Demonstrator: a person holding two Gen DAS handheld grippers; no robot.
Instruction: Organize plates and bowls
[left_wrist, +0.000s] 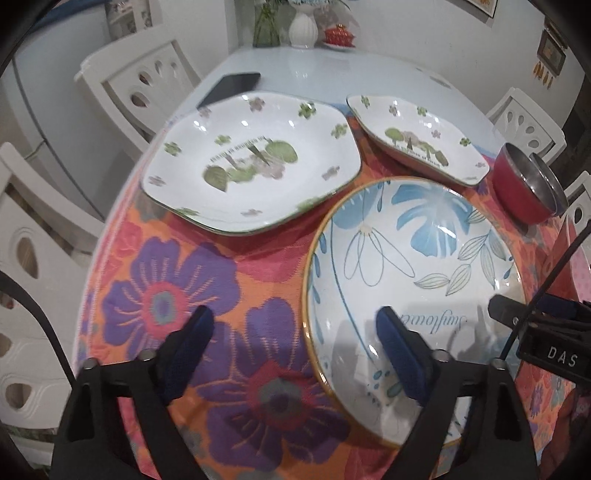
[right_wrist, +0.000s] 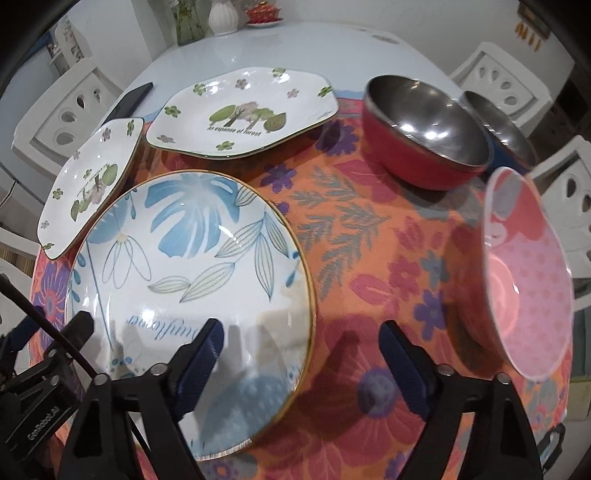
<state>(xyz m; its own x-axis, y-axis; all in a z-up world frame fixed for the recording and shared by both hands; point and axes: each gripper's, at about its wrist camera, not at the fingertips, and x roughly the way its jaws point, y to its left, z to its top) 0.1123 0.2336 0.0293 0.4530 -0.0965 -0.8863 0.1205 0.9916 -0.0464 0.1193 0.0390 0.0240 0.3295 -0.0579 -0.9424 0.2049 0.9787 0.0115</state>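
A round white plate with blue leaves and a gold rim (left_wrist: 413, 258) (right_wrist: 192, 258) lies on the flowered cloth near the table's front edge. My left gripper (left_wrist: 295, 334) is open and straddles the plate's left rim: one finger hangs over the plate, the other over the cloth. My right gripper (right_wrist: 301, 341) is open astride the right rim in the same way. No pad presses on the rim. Behind the round plate lie two angular white plates with green trees (left_wrist: 251, 162) (left_wrist: 417, 136). A red steel-lined bowl (right_wrist: 424, 129), a blue bowl (right_wrist: 502, 125) and a pink bowl (right_wrist: 528, 273) stand to the right.
The orange and purple cloth (left_wrist: 184, 288) covers the near half of a white table. A dark phone (left_wrist: 229, 88) lies behind the plates. A white vase (left_wrist: 303, 29) and a red lidded dish (left_wrist: 339, 35) stand at the far edge. White chairs (left_wrist: 140, 85) ring the table.
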